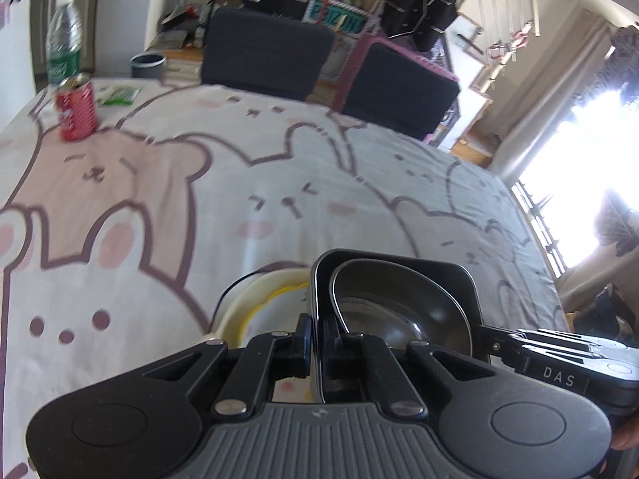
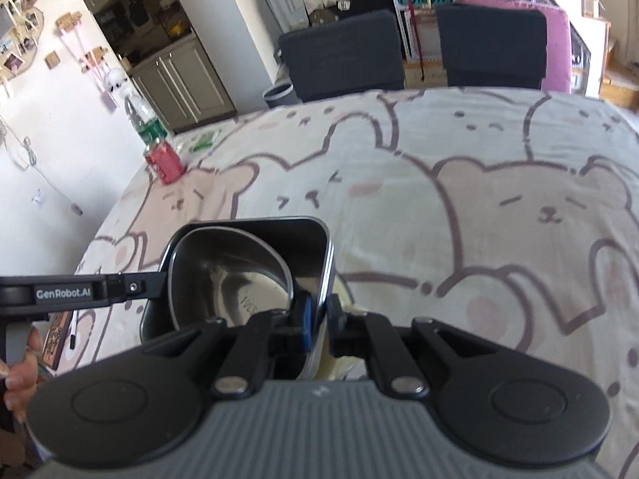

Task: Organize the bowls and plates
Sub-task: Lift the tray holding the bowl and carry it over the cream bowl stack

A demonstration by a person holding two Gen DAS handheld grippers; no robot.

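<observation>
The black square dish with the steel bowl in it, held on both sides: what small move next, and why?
Probably carry it level and lower it onto the cream plate just below. The left gripper and right gripper each pinch an opposite wall of the black square dish, and the steel bowl sits loose inside, so tilting could slide it.

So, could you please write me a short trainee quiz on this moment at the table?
1. True or false: both claws grip the same dark square dish.
2. What sits inside that dish? A) steel bowl B) red can C) water bottle
3. Which stands nearer the table edge, the red can or the water bottle?

Key: 1 true: left claw and right claw pinch opposite rims. 2 A, the steel bowl. 3 Cannot tell.
</observation>
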